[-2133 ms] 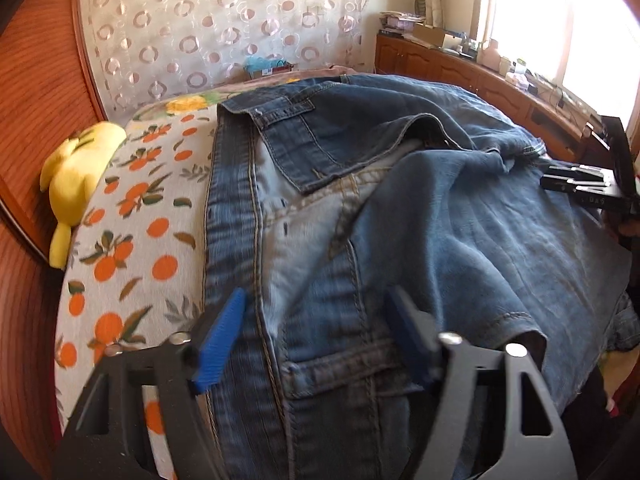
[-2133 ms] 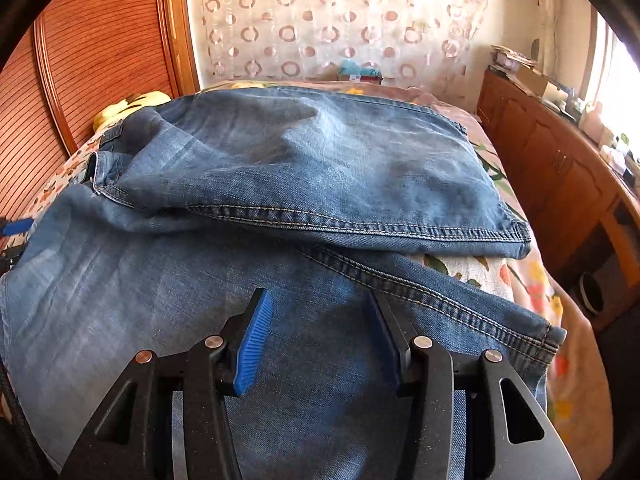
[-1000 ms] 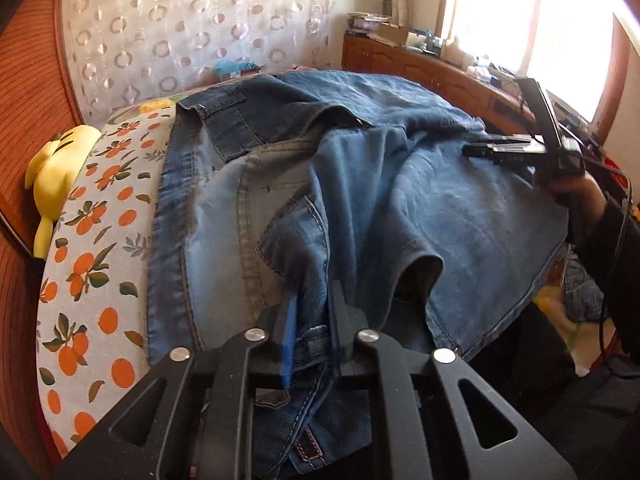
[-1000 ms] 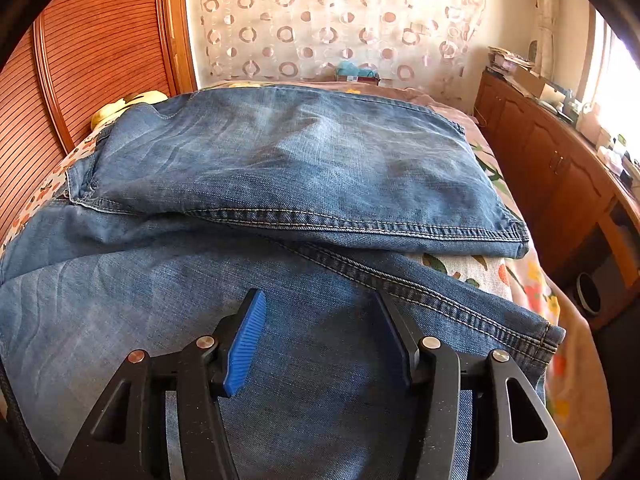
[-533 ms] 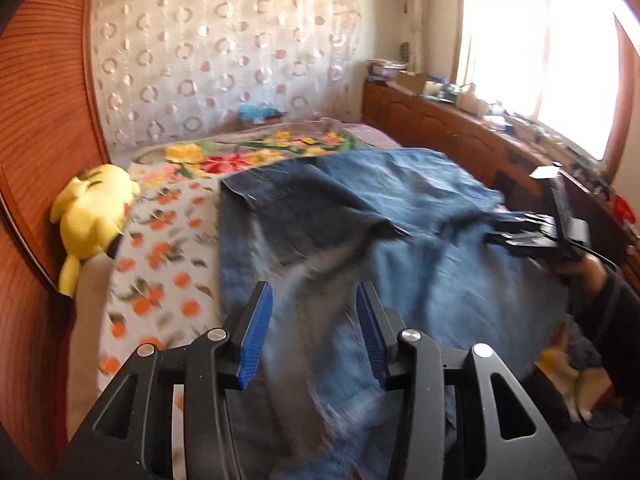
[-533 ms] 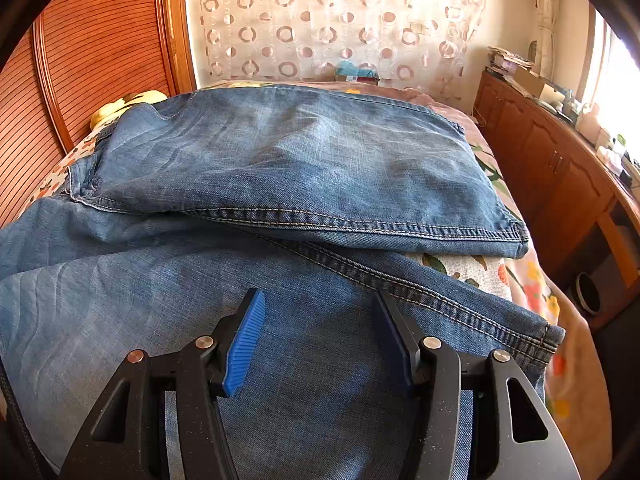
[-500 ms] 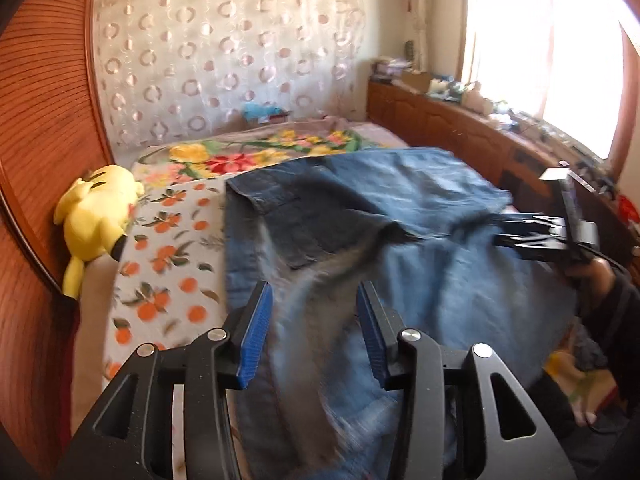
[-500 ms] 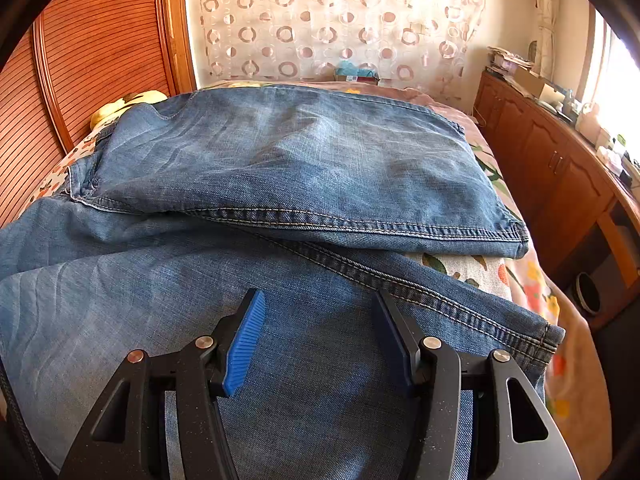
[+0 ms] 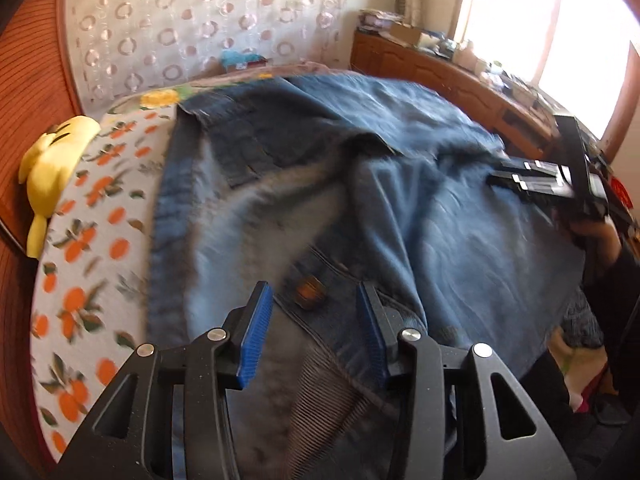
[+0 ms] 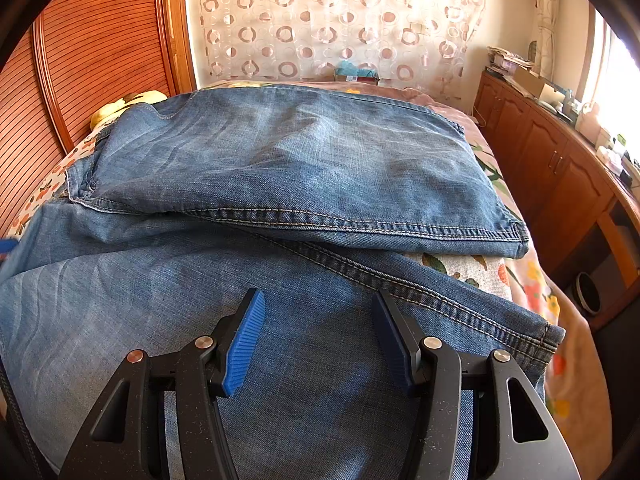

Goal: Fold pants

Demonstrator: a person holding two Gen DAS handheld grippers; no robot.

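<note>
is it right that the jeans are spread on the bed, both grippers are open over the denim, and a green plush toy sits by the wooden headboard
Not quite: the plush toy is yellow, not green, as the left wrist view shows. The rest holds: the jeans lie spread on the bed, and the left gripper and right gripper both stand open over the denim, gripping nothing, with the toy by the wooden headboard.
</note>
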